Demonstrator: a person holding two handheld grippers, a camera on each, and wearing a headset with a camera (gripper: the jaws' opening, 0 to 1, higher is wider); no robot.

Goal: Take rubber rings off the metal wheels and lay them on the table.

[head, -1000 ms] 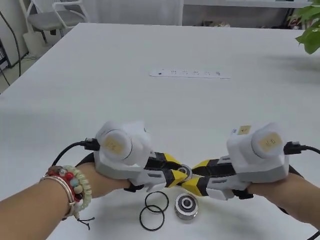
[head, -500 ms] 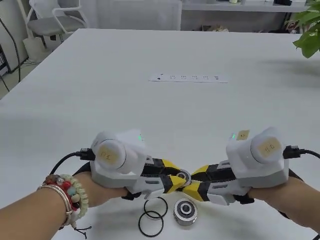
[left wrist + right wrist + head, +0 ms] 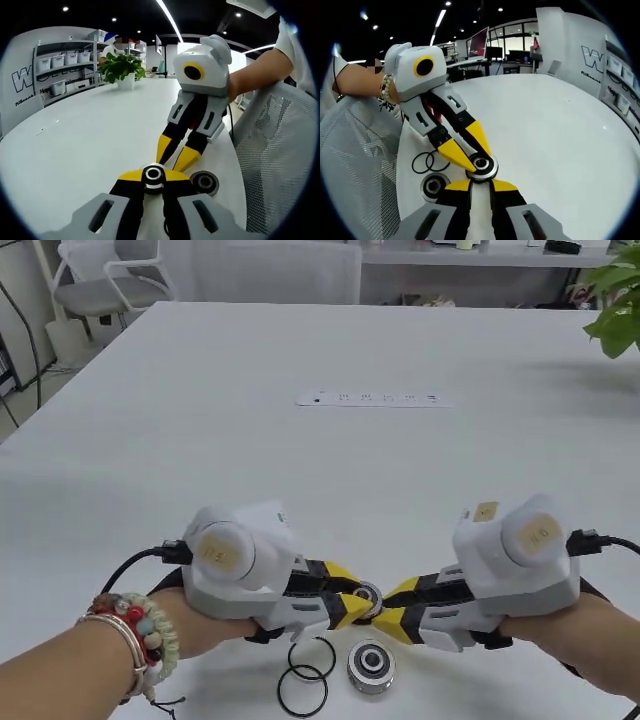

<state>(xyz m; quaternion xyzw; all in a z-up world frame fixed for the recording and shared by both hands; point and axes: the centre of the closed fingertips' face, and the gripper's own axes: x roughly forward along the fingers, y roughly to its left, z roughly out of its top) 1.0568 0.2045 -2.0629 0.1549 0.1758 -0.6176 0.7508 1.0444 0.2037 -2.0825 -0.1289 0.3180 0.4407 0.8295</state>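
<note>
Room lies open ahead of you: the desk (image 3: 200,390) is bare out to a power strip (image 3: 370,398) far off, its left edge slanting away. Your left claw (image 3: 350,605) is clamped on a metal wheel (image 3: 366,593), held clear of the desk. Beneath, two rubber rings (image 3: 305,672) lie touching, just left of a second wheel (image 3: 371,665), which sits close to the desk's near edge. Your right claw (image 3: 388,620) meets the held wheel's rim, jaws almost together; you cannot tell whether they pinch anything. Far right stands a plant (image 3: 612,310).
</note>
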